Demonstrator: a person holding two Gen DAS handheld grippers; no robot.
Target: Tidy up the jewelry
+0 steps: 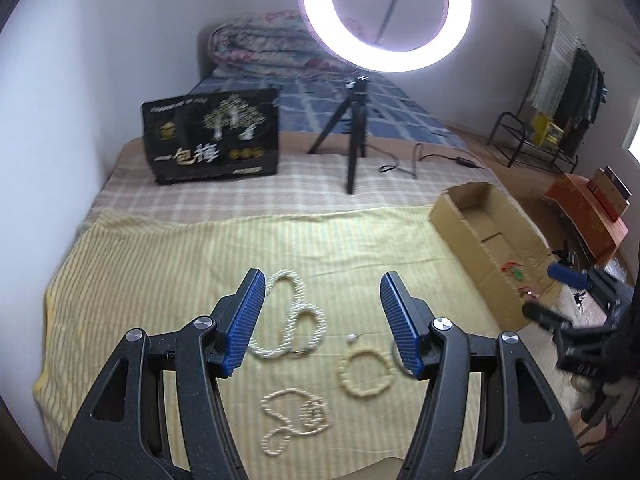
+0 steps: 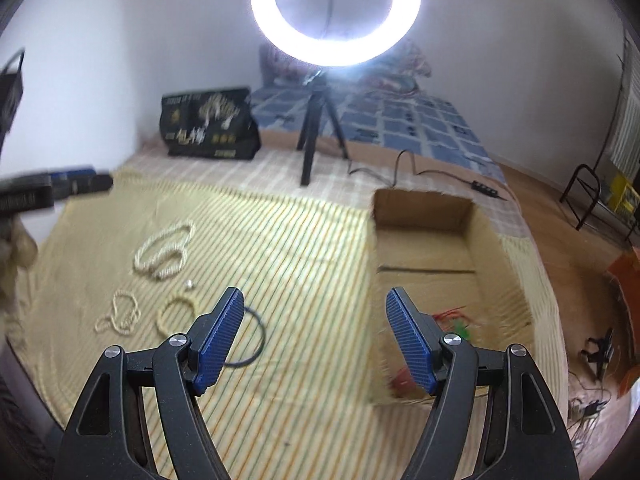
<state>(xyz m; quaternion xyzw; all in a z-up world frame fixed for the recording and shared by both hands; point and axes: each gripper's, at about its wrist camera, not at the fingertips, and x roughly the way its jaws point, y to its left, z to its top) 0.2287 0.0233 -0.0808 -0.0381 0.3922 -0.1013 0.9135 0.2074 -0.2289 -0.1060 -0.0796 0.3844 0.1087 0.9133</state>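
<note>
On the yellow striped cloth (image 1: 168, 272) lie a long pearl necklace (image 1: 298, 320), a thinner pearl strand (image 1: 294, 416), a cream bead bracelet (image 1: 366, 376) and a small pearl earring (image 1: 352, 337). My left gripper (image 1: 322, 292) hangs open above them with nothing between its blue pads. My right gripper (image 2: 314, 308) is open and empty, over the cloth beside the cardboard box (image 2: 432, 256). A black ring (image 2: 250, 336) lies by its left finger. Red and green pieces (image 2: 456, 320) lie inside the box. The right gripper (image 1: 560, 292) also shows at the left wrist view's right edge.
A ring light (image 1: 386, 16) on a black tripod (image 1: 352, 136) stands mid-bed, its cable (image 1: 424, 160) trailing right. A black printed bag (image 1: 212, 140) stands at the back left beside the wall. A folded quilt (image 1: 264, 46) lies at the far end. Chairs and clutter are on the floor at right.
</note>
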